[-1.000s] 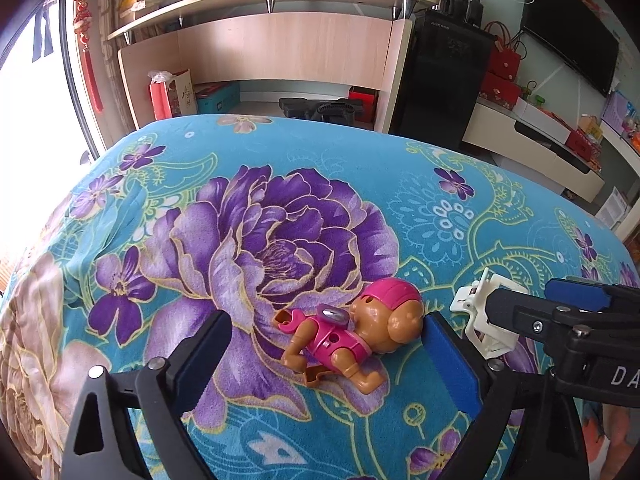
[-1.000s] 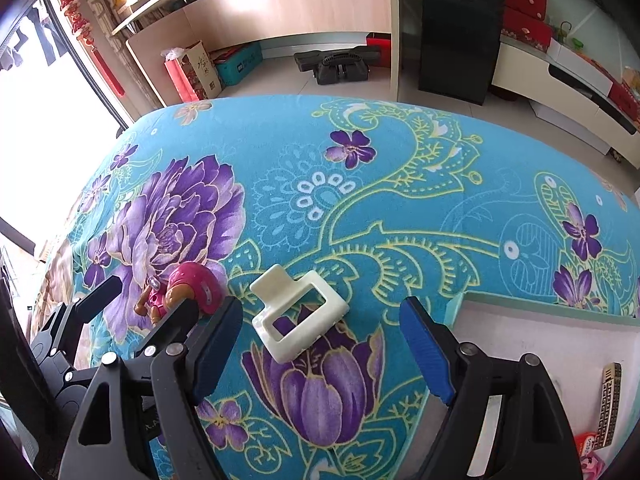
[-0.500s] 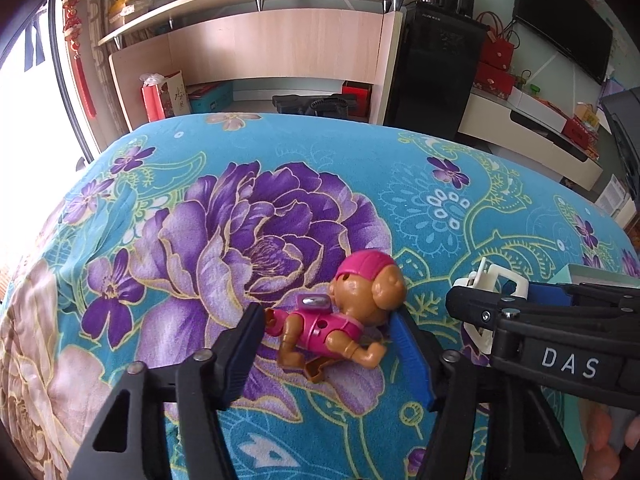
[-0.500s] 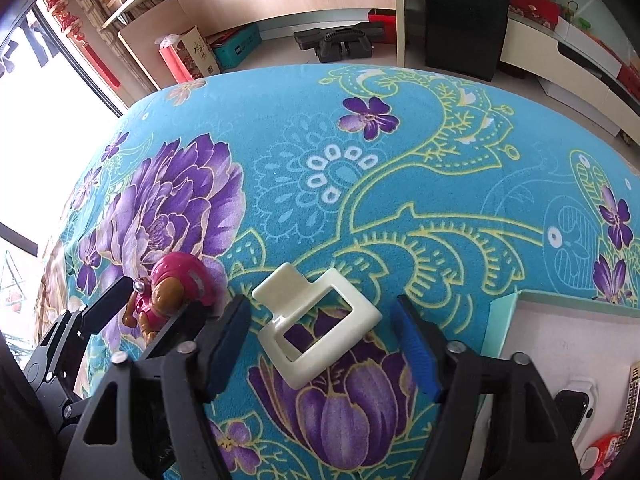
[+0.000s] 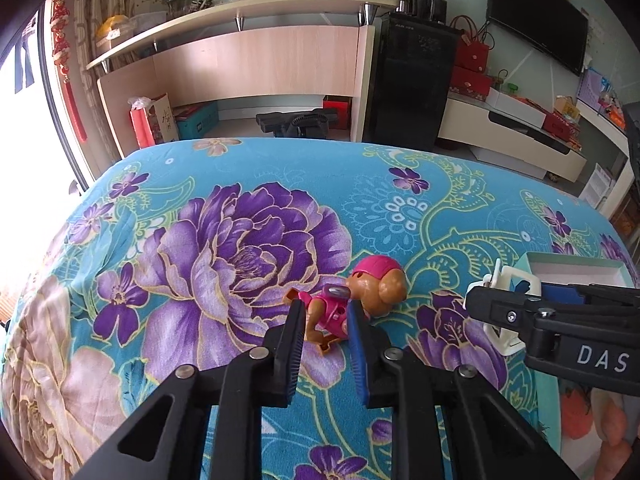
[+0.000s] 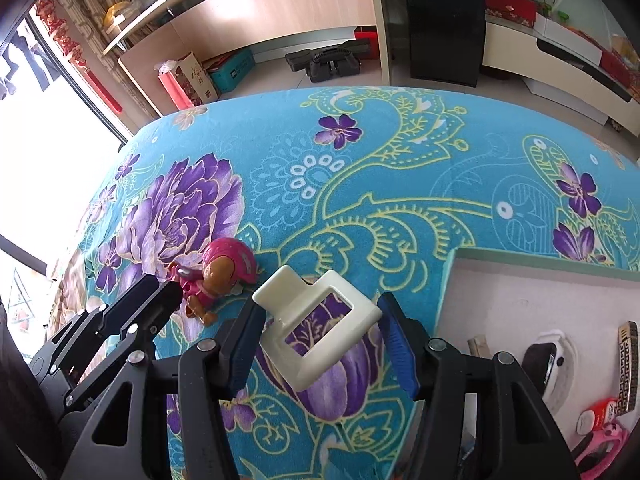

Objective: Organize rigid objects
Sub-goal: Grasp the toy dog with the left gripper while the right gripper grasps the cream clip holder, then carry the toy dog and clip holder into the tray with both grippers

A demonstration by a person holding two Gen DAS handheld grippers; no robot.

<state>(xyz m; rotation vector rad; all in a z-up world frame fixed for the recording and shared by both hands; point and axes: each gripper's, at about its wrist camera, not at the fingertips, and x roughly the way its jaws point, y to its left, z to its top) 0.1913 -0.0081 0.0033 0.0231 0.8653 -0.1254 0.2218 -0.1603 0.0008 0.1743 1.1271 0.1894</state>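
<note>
Right wrist: tray holds watch, comb.

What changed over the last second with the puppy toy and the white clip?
The left tool closed onto the pink puppy toy. The right tool has been closing around the white clip, pads now at its sides. Both objects lie where they were on the floral cloth.

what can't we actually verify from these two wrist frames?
- Left wrist view: the toy pup's lower body and legs sit behind the left tool's fingers.
- Left wrist view: most of the cream bracket is covered by the right tool; pad contact unreadable.
- Right wrist view: the tray runs off the right and bottom edges; items inside are partly cut off and their print is too small to read.
</note>
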